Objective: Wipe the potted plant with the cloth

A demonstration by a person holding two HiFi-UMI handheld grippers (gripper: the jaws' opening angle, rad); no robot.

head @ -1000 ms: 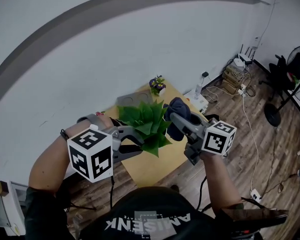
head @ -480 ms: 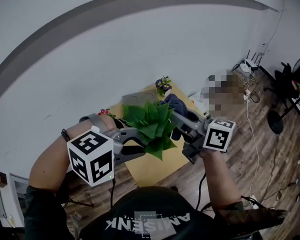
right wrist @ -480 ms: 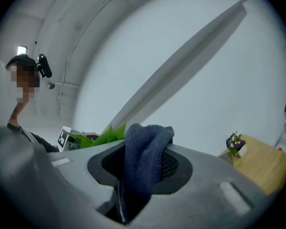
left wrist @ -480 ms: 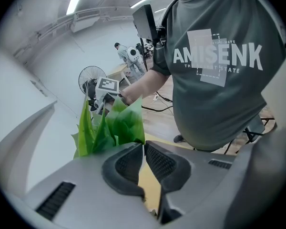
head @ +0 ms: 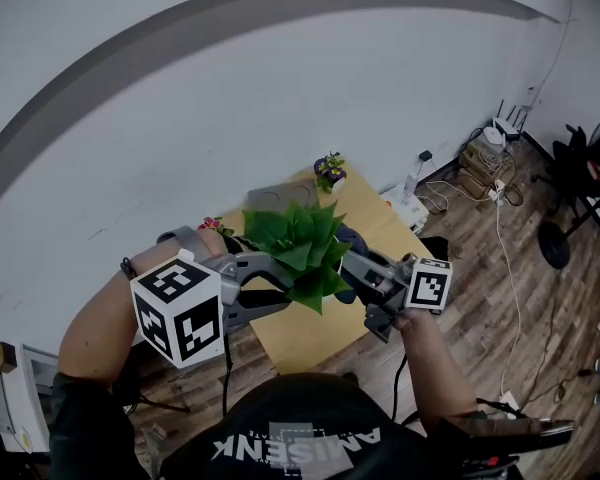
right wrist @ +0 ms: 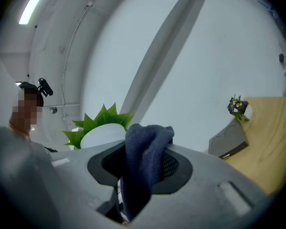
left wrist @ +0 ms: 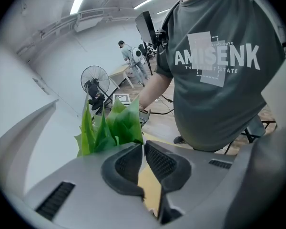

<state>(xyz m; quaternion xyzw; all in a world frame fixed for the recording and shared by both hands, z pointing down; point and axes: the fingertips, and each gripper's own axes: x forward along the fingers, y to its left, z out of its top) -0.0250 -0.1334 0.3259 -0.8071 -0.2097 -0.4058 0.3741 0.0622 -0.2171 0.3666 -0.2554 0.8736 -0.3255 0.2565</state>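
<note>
Navy cloth (right wrist: 145, 161) is clamped firmly in the right gripper (head: 352, 268), at 3 o'clock of the potted plant (head: 298, 253), which sits mid-frame over the wooden table (head: 310, 338); the pot is hidden under leaves in head view. Left gripper (left wrist: 143, 144) at 9 o'clock: jaws nearly together, just eased apart a touch, prob. nipping a leaf (left wrist: 127, 123) at the tips. Risks: that light pinch slips w/ the wipe's drag, or it holds & the leaf tears; a hard sideways push could tip the pot.

Leafy green potted plant (head: 298, 253), bunched dark-blue cloth (right wrist: 142, 163) (just beside)
</note>
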